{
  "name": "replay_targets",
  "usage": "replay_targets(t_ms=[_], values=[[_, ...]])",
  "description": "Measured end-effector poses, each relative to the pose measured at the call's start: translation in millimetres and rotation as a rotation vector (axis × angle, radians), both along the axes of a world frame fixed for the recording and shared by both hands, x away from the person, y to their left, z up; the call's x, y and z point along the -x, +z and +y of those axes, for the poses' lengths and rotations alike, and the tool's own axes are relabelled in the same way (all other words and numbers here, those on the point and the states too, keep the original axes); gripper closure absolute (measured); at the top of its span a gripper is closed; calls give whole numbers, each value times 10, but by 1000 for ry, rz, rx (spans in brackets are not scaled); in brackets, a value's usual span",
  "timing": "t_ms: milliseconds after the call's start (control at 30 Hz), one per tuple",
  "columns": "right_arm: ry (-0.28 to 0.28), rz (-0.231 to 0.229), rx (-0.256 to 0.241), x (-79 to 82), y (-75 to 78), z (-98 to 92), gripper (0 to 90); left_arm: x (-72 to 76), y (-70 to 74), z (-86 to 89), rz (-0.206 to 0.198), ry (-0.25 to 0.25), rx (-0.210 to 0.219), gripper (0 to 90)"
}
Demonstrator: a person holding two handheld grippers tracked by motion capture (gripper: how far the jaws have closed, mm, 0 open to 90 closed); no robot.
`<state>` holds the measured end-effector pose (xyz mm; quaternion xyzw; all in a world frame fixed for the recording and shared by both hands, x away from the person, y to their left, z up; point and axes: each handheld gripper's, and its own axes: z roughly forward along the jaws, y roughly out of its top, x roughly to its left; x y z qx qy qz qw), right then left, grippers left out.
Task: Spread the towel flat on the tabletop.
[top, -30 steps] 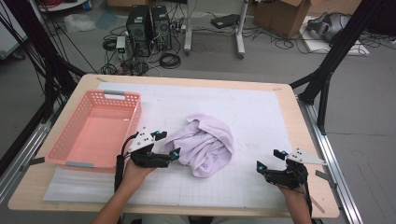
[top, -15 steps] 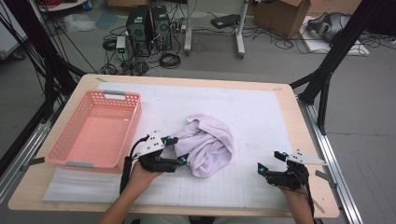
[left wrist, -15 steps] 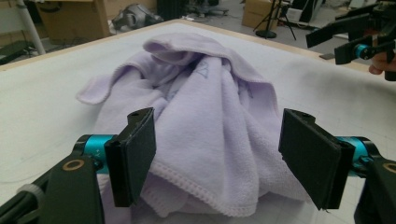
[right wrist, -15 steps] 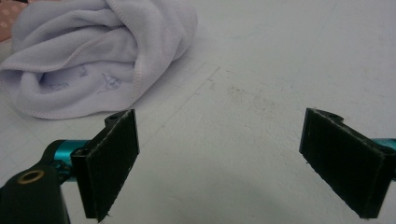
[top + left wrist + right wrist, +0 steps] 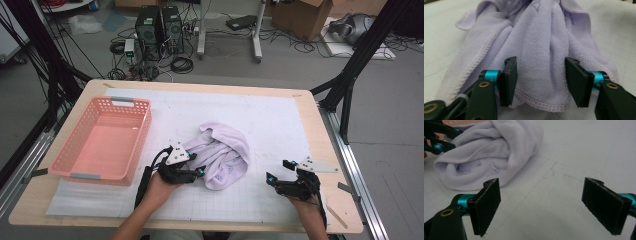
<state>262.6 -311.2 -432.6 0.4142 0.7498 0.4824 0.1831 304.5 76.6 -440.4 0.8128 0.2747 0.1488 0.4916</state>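
Note:
A crumpled lilac towel [image 5: 222, 152] lies in a heap on the white gridded mat, near the table's middle. My left gripper [image 5: 197, 169] is at the towel's left front edge. In the left gripper view its jaws stand open on either side of a fold of the towel [image 5: 536, 37], with the hemmed edge between them [image 5: 540, 82]. My right gripper [image 5: 278, 171] rests near the front right of the mat, open, a short way right of the towel. Between its wide-apart pads [image 5: 487, 205] there is only bare mat, and the towel [image 5: 486, 152] lies beyond them to the left.
A pink plastic basket [image 5: 141, 132] stands at the left of the table, with nothing in it. The white mat [image 5: 280, 120] covers most of the tabletop. The other hand's gripper [image 5: 439, 137] shows at the top left of the right gripper view.
My left gripper has slid right along the mat until its jaws straddle the towel's near edge. The right gripper has hardly moved.

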Motion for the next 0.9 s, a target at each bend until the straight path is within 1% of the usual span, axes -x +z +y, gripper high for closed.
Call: replay_targets(t_ms=[33,100,133,167,233,267,300,333,367,400,433,467,500,533,567,600,667,700,733,767,800,833,867,900], values=[[9,11,5,-13,-2,53,143,5,11,18,-18,2,-20,569],[36,15,24,-54,-18,149,147,7,15,25,-19,1,-15,676],[46,24,31,-74,-25,196,158,15,22,36,-33,-5,-16,723],[56,27,36,-104,-30,238,185,15,22,36,-33,-5,-16,746],[76,42,39,-172,-38,328,274,27,34,41,-47,-9,-12,777],[82,52,31,-214,-44,382,319,33,40,46,-48,-12,-10,784],[92,58,37,-259,-50,434,365,33,40,46,-48,-12,-10,789],[92,69,49,-301,-60,497,402,44,50,62,-54,-11,3,794],[84,77,72,-343,-73,556,427,44,50,62,-54,-11,3,797],[84,77,72,-343,-73,556,427,44,58,80,-57,-11,5,797],[81,81,85,-388,-90,610,469,47,62,94,-57,-5,17,798],[62,87,140,-464,-123,695,588,47,71,135,-58,1,32,800],[51,93,166,-501,-137,720,700,46,80,164,-65,6,30,801],[46,98,183,-527,-146,730,782,46,80,164,-65,6,30,802],[46,98,183,-527,-146,730,782,47,87,189,-67,16,39,802],[7,80,203,-536,-132,690,840,45,98,219,-69,22,44,804],[-20,73,217,-514,-78,595,846,40,117,295,-75,45,60,805],[-36,69,223,-493,-48,533,847,40,117,295,-75,45,60,805],[-48,72,223,-470,-20,459,847,31,121,336,-75,64,62,805],[-65,75,226,-443,0,385,848,26,125,357,-72,67,61,806],[-65,75,226,-443,0,385,848,26,125,357,-72,67,61,805],[-91,99,231,-372,17,240,848,22,126,386,-73,82,64,805],[-101,117,232,-329,13,173,848,22,125,393,-73,85,68,805],[-108,125,240,-284,6,107,848,22,125,393,-73,85,68,805]])
